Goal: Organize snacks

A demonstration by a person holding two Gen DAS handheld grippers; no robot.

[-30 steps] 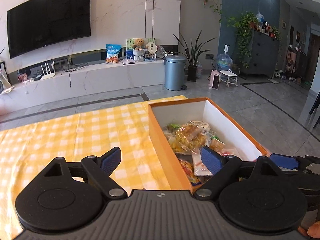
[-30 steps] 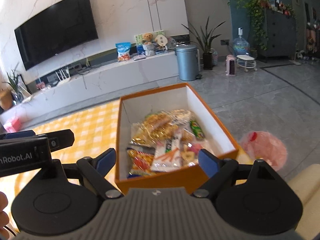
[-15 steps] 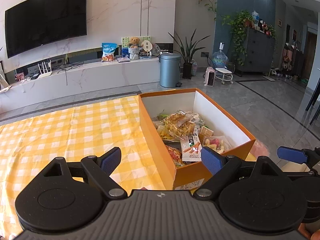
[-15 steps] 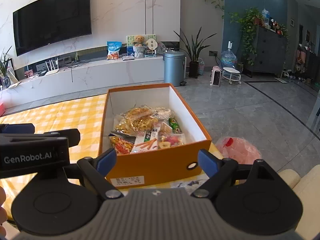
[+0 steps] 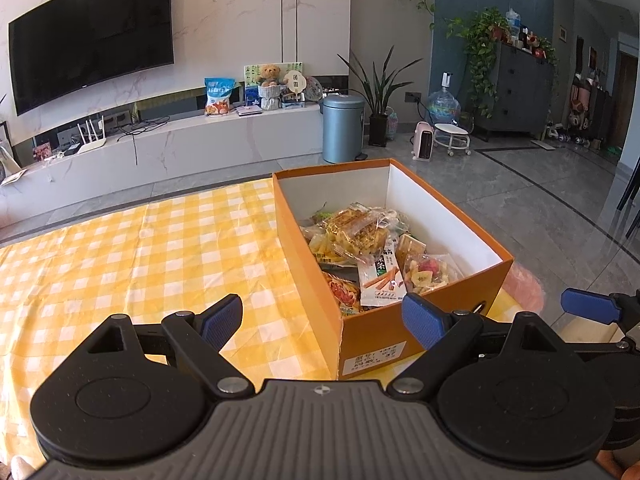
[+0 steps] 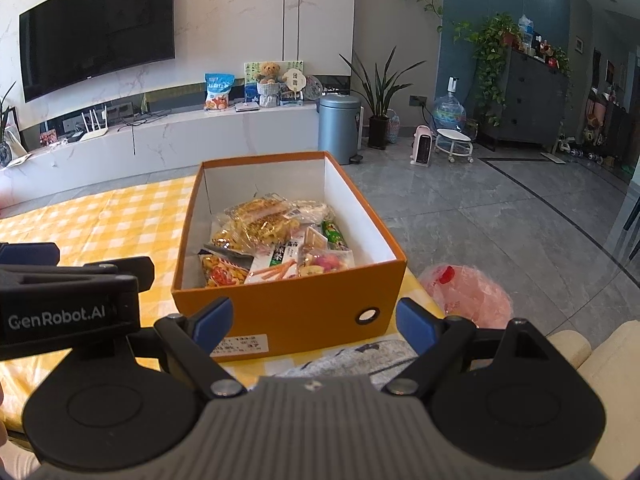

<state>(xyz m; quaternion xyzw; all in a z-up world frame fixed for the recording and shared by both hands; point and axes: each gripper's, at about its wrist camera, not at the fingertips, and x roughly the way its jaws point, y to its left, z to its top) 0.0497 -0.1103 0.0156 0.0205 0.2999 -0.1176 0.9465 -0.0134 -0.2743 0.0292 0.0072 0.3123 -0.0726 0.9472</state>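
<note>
An open orange box stands at the right end of a yellow checked tablecloth. Several snack packets lie inside it. My left gripper is open and empty, held just short of the box's near left corner. My right gripper is open and empty, held in front of the box's near wall. The left gripper's body shows at the left of the right wrist view. One blue pad of the right gripper shows at the right of the left wrist view.
A pink plastic bag lies beyond the table's right edge. A cream cushion is at the near right. Some grey-printed material lies just in front of the box. A TV wall, low cabinet and grey bin stand far behind.
Both grippers have pulled back and up from the box, so the whole box and its near wall now show. Both stay open and empty.
</note>
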